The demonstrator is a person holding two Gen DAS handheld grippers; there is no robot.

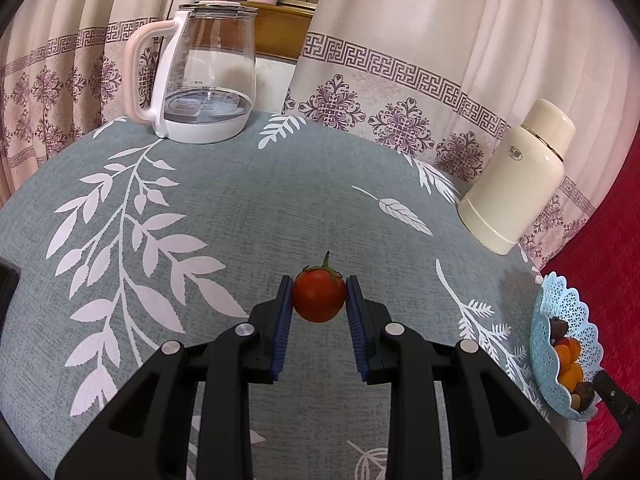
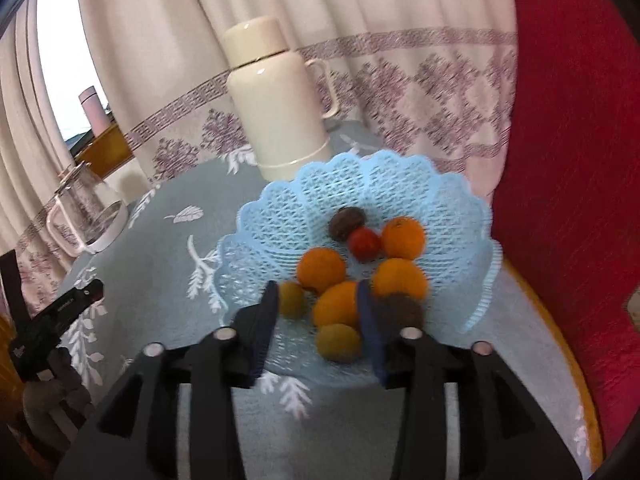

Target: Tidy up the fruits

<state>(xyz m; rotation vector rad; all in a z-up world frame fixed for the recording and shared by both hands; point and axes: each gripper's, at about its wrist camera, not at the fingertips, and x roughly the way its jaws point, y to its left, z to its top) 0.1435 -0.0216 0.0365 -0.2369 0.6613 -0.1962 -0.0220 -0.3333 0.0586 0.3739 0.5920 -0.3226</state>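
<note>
In the left wrist view my left gripper (image 1: 319, 284) is shut on a red tomato (image 1: 319, 296) with a green stem, held between the blue pads above the grey leaf-print tablecloth (image 1: 224, 208). The light blue lattice fruit basket (image 1: 568, 312) sits at the table's right edge. In the right wrist view my right gripper (image 2: 316, 292) is open and empty, hovering over the near side of the basket (image 2: 460, 200). The basket holds several oranges (image 2: 321, 270), a small red tomato (image 2: 363, 243), yellow-green fruits (image 2: 338, 342) and dark brown fruits (image 2: 345, 222).
A glass kettle (image 1: 204, 76) with a pink handle stands at the table's far left. A cream thermos (image 1: 516, 176) stands at the far right, behind the basket (image 2: 276, 108). Patterned curtains hang behind the table. A red chair (image 2: 568, 160) is to the right. My left gripper's body (image 2: 60, 312) shows at left.
</note>
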